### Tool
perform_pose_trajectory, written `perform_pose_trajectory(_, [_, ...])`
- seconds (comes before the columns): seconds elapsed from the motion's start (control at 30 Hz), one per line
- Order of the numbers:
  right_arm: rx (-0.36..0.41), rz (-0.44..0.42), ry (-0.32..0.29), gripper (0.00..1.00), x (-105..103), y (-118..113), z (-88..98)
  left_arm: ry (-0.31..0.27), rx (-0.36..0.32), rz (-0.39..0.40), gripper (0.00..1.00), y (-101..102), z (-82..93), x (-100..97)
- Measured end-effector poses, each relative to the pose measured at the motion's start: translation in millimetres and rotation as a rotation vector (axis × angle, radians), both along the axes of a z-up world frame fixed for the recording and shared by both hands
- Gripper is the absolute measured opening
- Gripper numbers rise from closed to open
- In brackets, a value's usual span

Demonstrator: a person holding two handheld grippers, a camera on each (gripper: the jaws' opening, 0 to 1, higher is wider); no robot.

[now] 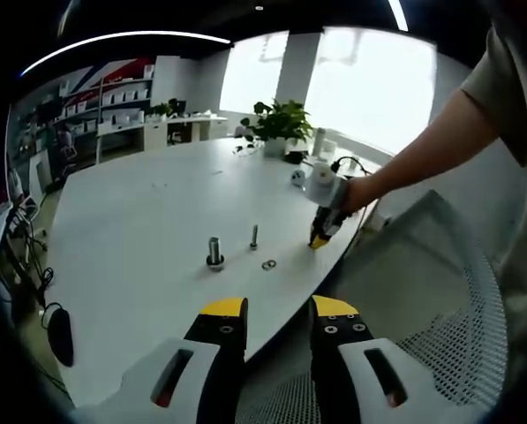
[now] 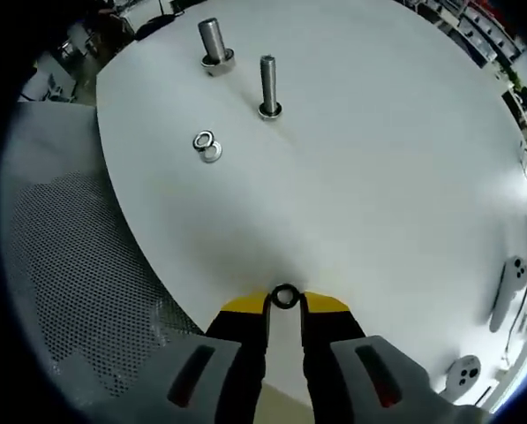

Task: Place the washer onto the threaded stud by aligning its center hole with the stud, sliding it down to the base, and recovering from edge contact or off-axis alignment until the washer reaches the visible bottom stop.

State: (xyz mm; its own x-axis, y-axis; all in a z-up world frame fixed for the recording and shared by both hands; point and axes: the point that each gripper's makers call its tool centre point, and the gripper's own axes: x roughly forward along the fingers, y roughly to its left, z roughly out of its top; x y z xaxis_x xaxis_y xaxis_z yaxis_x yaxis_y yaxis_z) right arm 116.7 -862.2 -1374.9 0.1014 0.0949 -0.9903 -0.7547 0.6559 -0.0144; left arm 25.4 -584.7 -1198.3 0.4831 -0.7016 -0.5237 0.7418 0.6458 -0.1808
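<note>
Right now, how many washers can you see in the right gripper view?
3. One washer is pinched between the right gripper's tips. Two washers lie touching on the table, one just above the other. More could be hidden at the stud bases.

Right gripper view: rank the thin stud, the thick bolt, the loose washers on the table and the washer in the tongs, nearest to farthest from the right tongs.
1. Held washer, pinched at the tips of the right tongs.
2. Loose washers, on the white table, up and left.
3. Thin threaded stud, upright beyond them, near centre.
4. Thick bolt, upright, farthest, left of the stud.
</note>
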Motion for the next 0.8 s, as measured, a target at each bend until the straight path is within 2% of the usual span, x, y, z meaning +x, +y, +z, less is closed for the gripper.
perform_pose_trajectory(0.2, [-0.012, 0.000, 0.007, 0.14, -0.2, 0.4, 1.0, -0.002, -0.004, 0.000, 0.25, -0.1, 0.6, 0.1])
perform_pose_trajectory(0.43, [0.002, -0.008, -0.018, 0.13, 0.1, 2.7, 1.8, -0.002, -0.006, 0.001, 0.25, 0.1, 0.6, 0.2])
perform_pose_trajectory(0.53, [0.022, -0.031, -0.007, 0.13, 1.4, 6.7, 3.0, -0.002, -0.006, -0.002, 0.25, -0.3, 0.6, -0.2])
perform_pose_trajectory(0.8, [0.071, 0.000, -0.074, 0.13, 30.5, 35.5, 26.6, -0.007, -0.010, 0.002, 0.25, 0.1, 1.9, 0.6])
